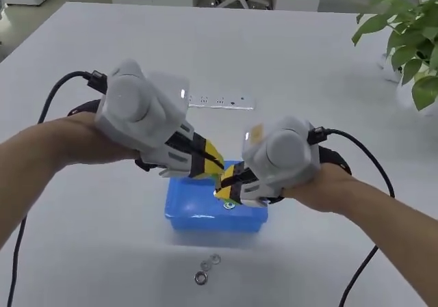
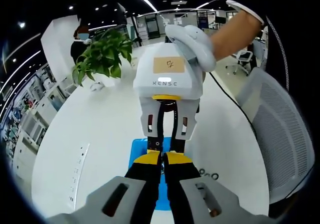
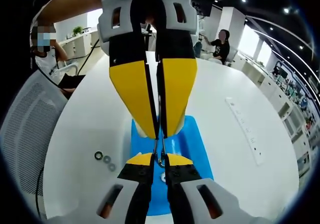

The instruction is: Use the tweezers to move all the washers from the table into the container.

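1. Blue container (image 1: pixel 205 222) sits at the head view's centre on the counter (image 1: pixel 287 68).
2. Our left claw (image 2: pixel 161 158) and right claw (image 3: pixel 160 160) meet over it, both pinched tight on the tweezers (image 3: pixel 159 143).
3. Washers (image 1: pixel 200 277) lie lower centre.

White table (image 1: pixel 239 47), potted plant (image 1: pixel 410 40), mesh chair (image 2: pixel 280 129)

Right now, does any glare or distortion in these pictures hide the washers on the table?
Head view: even light, a faint glint on the blue container, washers sharp. Right gripper view: fisheye curves the table, washers small but clear. Left gripper view: same bending, ceiling lights bright, washers tiny.
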